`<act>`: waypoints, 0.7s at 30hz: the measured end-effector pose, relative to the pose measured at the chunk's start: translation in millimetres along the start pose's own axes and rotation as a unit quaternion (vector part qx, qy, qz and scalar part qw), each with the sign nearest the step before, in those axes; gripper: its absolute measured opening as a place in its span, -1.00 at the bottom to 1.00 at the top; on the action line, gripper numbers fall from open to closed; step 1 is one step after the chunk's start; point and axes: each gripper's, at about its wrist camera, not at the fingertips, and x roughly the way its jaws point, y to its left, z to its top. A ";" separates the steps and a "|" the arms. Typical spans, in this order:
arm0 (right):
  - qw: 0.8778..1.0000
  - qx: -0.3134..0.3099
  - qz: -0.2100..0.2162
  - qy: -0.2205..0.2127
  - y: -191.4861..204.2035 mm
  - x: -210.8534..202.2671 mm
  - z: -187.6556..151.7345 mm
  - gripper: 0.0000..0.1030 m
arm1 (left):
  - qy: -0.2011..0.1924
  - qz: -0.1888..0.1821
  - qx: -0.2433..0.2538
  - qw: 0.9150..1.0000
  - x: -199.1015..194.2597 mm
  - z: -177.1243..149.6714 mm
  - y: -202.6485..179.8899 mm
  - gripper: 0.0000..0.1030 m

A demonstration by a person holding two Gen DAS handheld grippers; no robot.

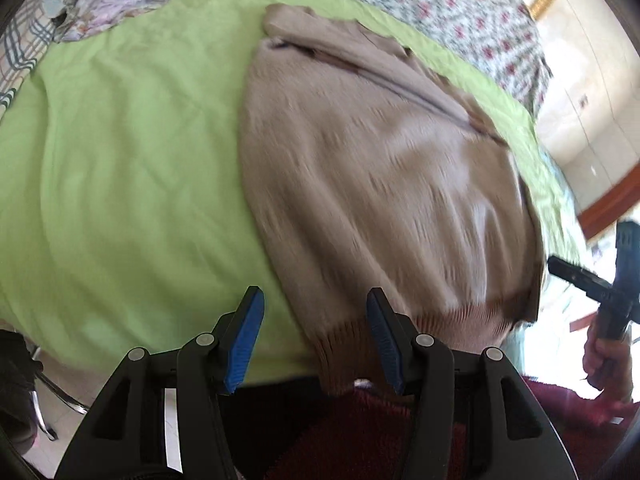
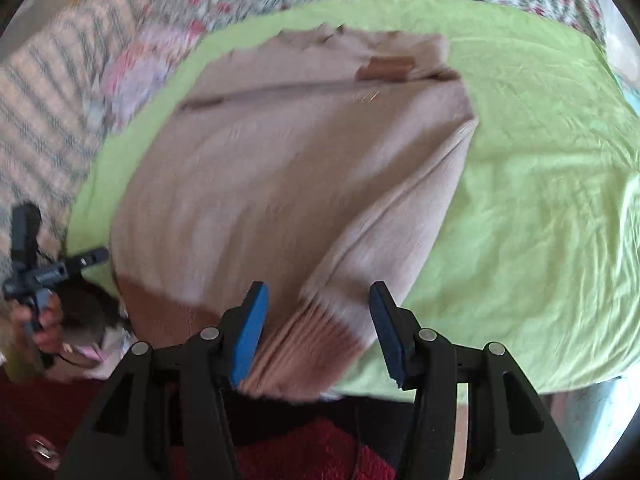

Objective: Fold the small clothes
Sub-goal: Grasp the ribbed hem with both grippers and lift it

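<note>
Garment: beige knitted sweater, sleeves apparently folded in, on green sheet.
Fingers: left gripper and right gripper wide, empty, hem between them.
Left: fold body.

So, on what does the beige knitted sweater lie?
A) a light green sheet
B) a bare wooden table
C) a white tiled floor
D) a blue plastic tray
A: the beige knitted sweater lies spread on a light green sheet, which surrounds it in both wrist views.
</note>
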 end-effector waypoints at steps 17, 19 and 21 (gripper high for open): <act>0.992 0.117 0.038 -0.017 -91.9 -29.9 -39.0 -0.82 | -0.029 0.013 0.046 0.998 -4.9 -5.6 -8.7 -0.86; 0.986 0.148 0.078 -0.023 -110.0 -28.1 -49.5 -0.82 | -0.028 0.005 0.042 0.999 -4.6 -5.8 -0.7 -0.86; 0.980 0.157 0.122 -0.031 -116.1 -22.6 -56.0 -0.82 | -0.024 -0.003 0.035 0.999 0.8 -6.5 3.6 -0.85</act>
